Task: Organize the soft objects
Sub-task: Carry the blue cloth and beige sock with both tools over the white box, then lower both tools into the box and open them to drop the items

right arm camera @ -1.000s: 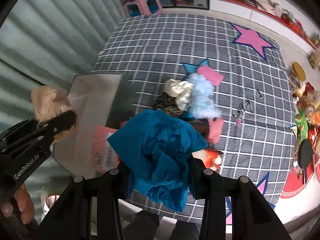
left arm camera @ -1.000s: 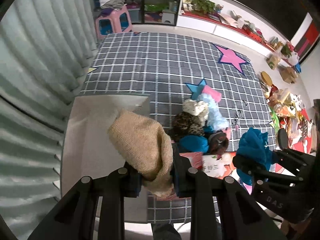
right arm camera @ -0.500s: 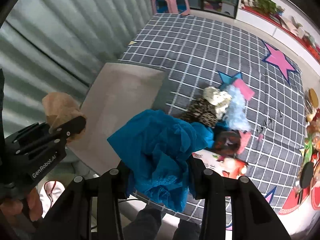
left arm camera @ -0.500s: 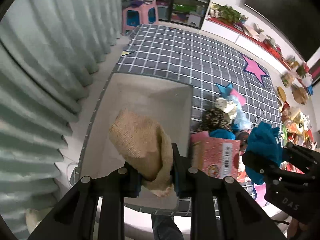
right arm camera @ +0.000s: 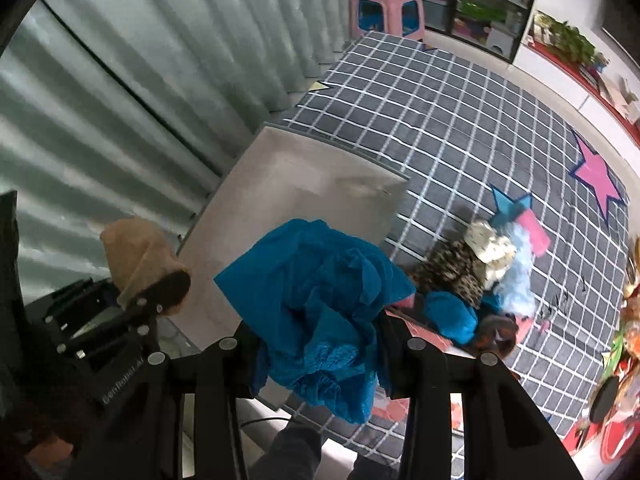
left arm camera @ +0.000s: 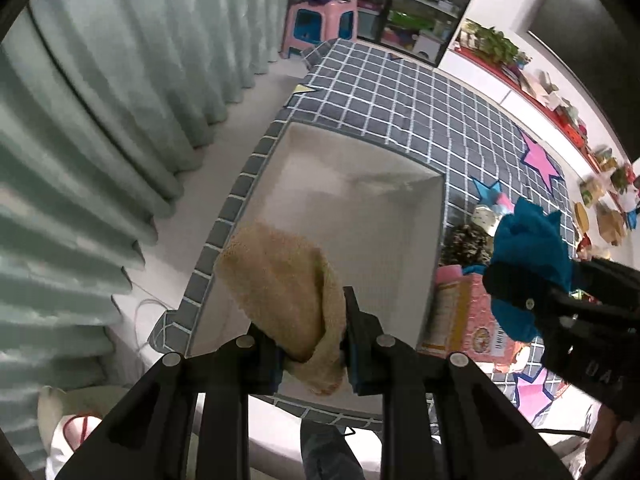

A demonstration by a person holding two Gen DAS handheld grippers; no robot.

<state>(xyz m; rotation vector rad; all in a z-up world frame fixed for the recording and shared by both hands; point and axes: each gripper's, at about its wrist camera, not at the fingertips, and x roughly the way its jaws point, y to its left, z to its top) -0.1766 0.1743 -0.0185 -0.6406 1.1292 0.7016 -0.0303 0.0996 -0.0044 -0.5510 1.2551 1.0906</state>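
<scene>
Both grippers are matte black plastic with silver screws. The left gripper (right arm camera: 154,294) bears pale "GenRobot" lettering, and the right gripper (left arm camera: 520,292) shows "DAS".

The white box (left arm camera: 360,216) is open on top with a bare floor inside; the soft pile (right arm camera: 476,272) and pink carton (left arm camera: 464,316) crowd its right wall.

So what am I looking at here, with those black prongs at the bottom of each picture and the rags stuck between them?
Those prongs are hand-held grippers, one per hand, each carrying a wide-angle camera that looks along its fingers. One picture comes from each. The left gripper is clamped on a tan knitted cloth above a white box. The right gripper is clamped on a crumpled blue cloth. On the checked mat lies a pile of soft things beside the box.
</scene>
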